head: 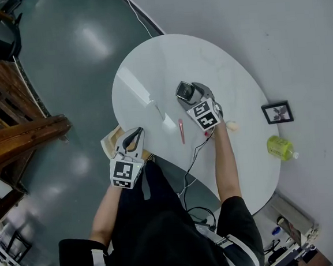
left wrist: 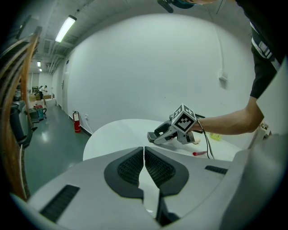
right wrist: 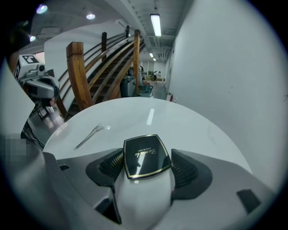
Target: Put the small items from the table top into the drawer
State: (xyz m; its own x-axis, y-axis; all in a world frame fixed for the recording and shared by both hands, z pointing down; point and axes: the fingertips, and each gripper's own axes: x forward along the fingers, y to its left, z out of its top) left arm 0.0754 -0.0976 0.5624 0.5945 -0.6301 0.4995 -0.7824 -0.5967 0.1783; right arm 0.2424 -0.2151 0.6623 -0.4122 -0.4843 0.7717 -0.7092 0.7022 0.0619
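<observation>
My right gripper [head: 185,92] is over the middle of the white oval table [head: 149,67], shut on a black square compact [right wrist: 145,156] with a gold rim. The compact [head: 184,90] sits between the two pads. A silver hair clip [right wrist: 90,134] lies to its left, also seen as the clip [head: 158,109]. A red pen-like stick [head: 182,131] and a small beige item [head: 233,126] lie nearer me. My left gripper [head: 136,132] is shut and empty, pads [left wrist: 130,167] together, at the table's near-left edge over a tan wooden drawer [head: 110,143].
A small black picture frame [head: 277,112] and a yellow-green bottle [head: 282,147] lie at the table's right side. Wooden stair rails [head: 3,115] stand to the left. A black cable [head: 192,156] trails from the right gripper.
</observation>
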